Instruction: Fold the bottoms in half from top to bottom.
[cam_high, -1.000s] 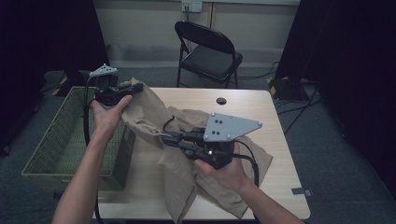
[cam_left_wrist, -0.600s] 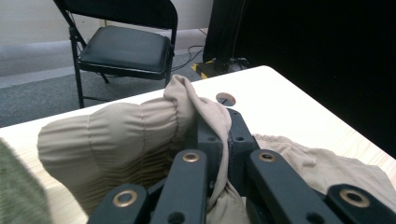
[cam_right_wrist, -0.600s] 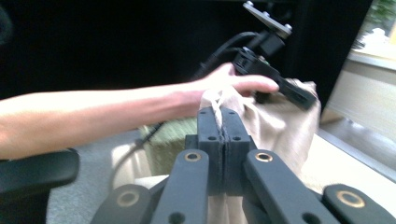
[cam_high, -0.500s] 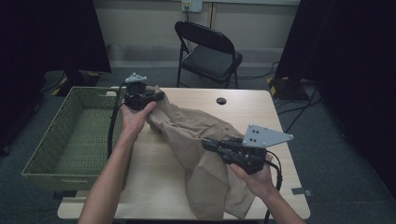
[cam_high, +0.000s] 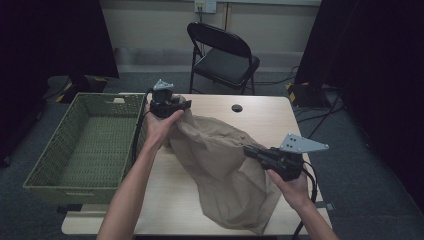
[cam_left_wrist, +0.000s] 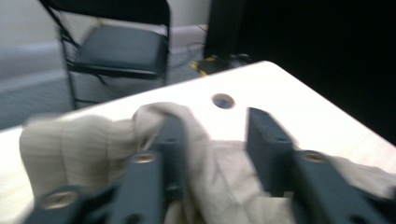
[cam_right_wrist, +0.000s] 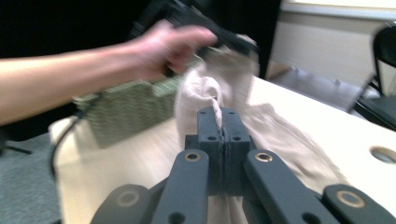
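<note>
Tan cloth (cam_high: 220, 165) spread over the middle of the table (cam_high: 260, 107), one end bunched up high near the far left corner, the other end drooping past the near edge. Left gripper (cam_high: 175, 106) at that raised end, jaws standing apart after just having been opening; in the left gripper view (cam_left_wrist: 219, 144), folds of cloth (cam_left_wrist: 93, 144) draped over and between the two jaws, pads no longer pressing on it. Right gripper (cam_high: 252, 151) on the right side of the table, pointing left, jaws clenched on a fold of the cloth; in the right gripper view (cam_right_wrist: 223, 128), a thin pinch of fabric (cam_right_wrist: 280, 135) caught between the closed pads.

Green woven basket (cam_high: 85, 145) just beside the table's left edge, nothing inside but its bare woven floor; cloth hanging close to its near wall, touching or not impossible to tell. Small round hole (cam_high: 237, 108) in the tabletop near the far edge, uncovered. Black folding chair (cam_high: 225, 55) beyond the table.
</note>
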